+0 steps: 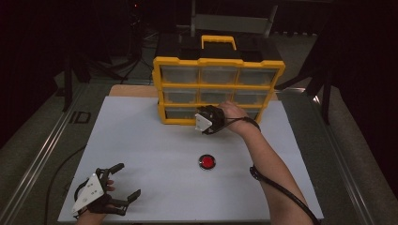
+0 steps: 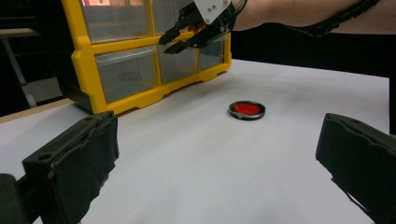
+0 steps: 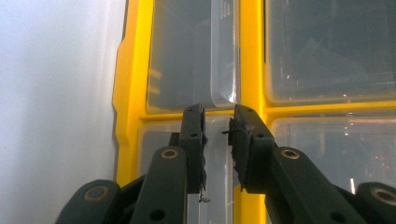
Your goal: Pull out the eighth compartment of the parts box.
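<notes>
Your right gripper (image 3: 217, 122) narrows its jaws, apparently pinching a bottom-row drawer (image 3: 187, 158) tab on the yellow organizer (image 1: 218, 86); next, pull outward. Left gripper (image 1: 126, 183) rests spread on the tabletop (image 1: 155, 154).

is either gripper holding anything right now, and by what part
The right gripper has its jaws nearly closed at a clear drawer of the yellow cabinet; whether they pinch its front lip cannot be told. The left gripper holds nothing, jaws wide open.
</notes>
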A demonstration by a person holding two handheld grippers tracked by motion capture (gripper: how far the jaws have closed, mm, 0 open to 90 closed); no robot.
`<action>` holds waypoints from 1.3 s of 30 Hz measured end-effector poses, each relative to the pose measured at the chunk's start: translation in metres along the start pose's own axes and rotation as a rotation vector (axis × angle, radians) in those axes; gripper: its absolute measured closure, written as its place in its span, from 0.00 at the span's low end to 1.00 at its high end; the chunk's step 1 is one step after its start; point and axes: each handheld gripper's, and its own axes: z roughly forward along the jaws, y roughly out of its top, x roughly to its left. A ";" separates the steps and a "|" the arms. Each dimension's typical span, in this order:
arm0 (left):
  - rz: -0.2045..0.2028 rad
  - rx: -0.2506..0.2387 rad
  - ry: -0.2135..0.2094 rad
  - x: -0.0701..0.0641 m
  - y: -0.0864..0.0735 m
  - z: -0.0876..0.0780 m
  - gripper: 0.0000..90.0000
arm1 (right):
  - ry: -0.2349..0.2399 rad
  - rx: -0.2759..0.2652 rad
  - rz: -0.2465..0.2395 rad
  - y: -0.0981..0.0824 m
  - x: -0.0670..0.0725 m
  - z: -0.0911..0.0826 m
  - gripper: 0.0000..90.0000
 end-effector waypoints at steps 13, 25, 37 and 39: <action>0.002 -0.002 -0.004 -0.002 0.000 -0.002 0.00 | 0.001 -0.019 -0.024 0.000 0.002 -0.003 0.84; 0.007 0.002 -0.005 -0.002 0.000 0.000 0.00 | 0.028 -0.065 -0.009 0.000 0.005 -0.013 0.83; 0.007 0.004 -0.005 -0.002 0.001 0.001 0.00 | 0.040 -0.086 -0.027 0.004 0.014 -0.027 0.83; 0.008 0.003 -0.003 -0.002 0.001 0.001 0.00 | 0.041 -0.084 -0.030 0.006 0.015 -0.029 0.83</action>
